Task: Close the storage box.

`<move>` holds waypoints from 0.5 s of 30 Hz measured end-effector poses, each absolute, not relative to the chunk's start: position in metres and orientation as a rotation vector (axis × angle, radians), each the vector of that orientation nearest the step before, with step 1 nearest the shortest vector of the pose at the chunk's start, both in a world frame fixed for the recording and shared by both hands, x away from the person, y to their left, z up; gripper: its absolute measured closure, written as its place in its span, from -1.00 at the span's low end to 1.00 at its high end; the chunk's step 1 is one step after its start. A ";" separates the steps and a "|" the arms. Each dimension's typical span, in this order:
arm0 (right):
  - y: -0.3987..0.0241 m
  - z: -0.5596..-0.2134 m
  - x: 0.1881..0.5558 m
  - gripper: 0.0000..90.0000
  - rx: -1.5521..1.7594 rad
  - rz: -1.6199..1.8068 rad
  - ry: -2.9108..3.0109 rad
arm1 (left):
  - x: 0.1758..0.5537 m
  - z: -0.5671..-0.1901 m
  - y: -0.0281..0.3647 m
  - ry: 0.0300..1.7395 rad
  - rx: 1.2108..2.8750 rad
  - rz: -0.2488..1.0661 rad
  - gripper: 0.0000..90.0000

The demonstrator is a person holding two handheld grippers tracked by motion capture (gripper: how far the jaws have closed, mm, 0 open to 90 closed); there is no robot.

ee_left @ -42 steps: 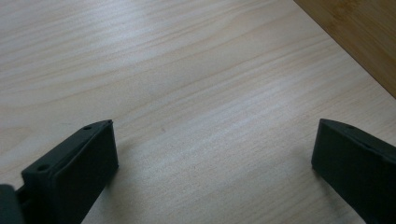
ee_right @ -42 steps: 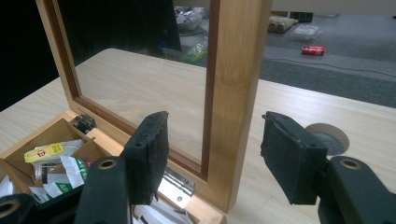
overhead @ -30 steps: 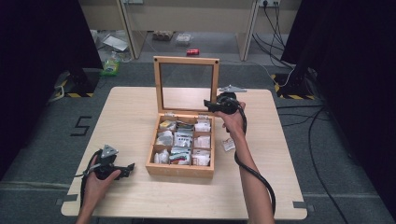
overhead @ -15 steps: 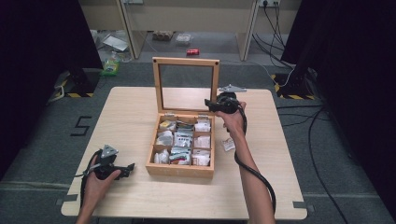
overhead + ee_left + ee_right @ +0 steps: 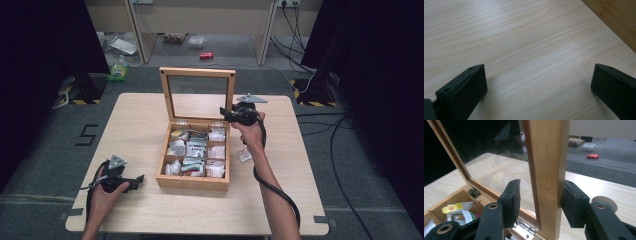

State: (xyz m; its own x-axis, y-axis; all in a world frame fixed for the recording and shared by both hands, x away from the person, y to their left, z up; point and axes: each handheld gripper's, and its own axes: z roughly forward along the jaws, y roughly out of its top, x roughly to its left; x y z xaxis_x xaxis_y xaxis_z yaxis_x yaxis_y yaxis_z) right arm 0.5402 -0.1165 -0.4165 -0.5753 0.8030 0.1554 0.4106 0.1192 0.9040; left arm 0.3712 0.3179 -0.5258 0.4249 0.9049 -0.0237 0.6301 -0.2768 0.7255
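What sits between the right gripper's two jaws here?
The right gripper has the wooden side rail of the box's raised lid between its jaws, clearest in the right gripper view.

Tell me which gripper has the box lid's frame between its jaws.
The right gripper: its jaws straddle the right upright of the lid frame, and they have just been closing. The left gripper rests open over bare table, beside the wooden box.

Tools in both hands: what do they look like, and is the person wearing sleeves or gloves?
Both are black. The left tool and right tool each carry a grey three-cornered plate on top and trail a black cable. The jaws are blocky, with flat dark pads and round pivot holes in the arms. Forearms and hands are bare: no sleeves or gloves.
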 end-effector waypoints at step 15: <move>-0.121 -0.410 0.522 0.14 1.167 1.467 2.055 | 0.371 -0.526 0.318 1.293 2.013 0.528 -1.00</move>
